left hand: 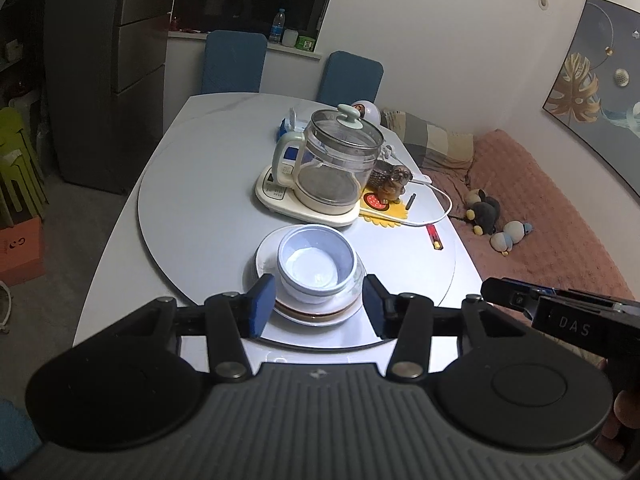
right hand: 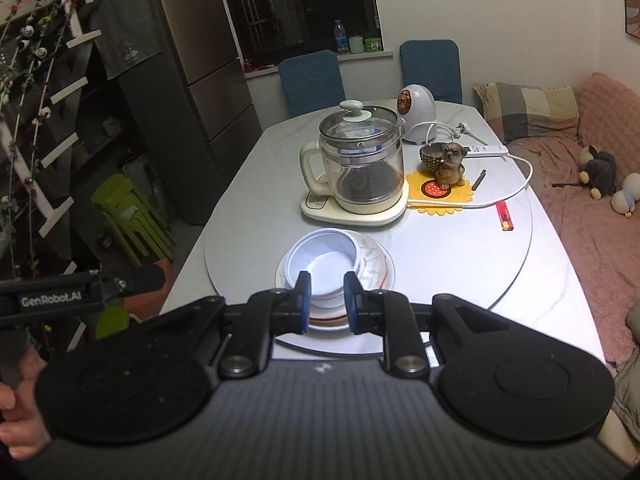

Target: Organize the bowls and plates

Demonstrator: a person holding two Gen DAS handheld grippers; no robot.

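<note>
Left gripper [left hand: 319, 306]: fingers apart, nothing between the blue pads [left hand: 262, 304]. The stack of dishes lies just beyond the fingertips, seen through the gap; no contact visible.

Right gripper [right hand: 326, 300]: fingers drawn close, a narrow gap remaining, nothing clamped. The same stack sits just past its tips, also seen through the gap.

Stack: white bowls [left hand: 318, 266] nested one in another, resting on a pile of plates [left hand: 316, 312]; the lowest plate shows a brown rim. In the right wrist view the bowls [right hand: 326, 266] sit toward the left of the top plate [right hand: 374, 264], which carries a leaf pattern.

The stack rests on a round turntable [left hand: 192, 216] set on a pale table [left hand: 116, 280].

Beyond the stack, further from the fingers: a glass kettle [left hand: 334, 160] on its cream base. Right of the kettle, a dog figurine [left hand: 394, 182] on a yellow mat [right hand: 440, 196], a white cable [right hand: 516, 188] and a red lighter [right hand: 505, 216].

The right gripper's body [left hand: 560, 312] shows at the right edge of the left wrist view. A hand [right hand: 16, 424] shows at the lower left of the right wrist view.
</note>
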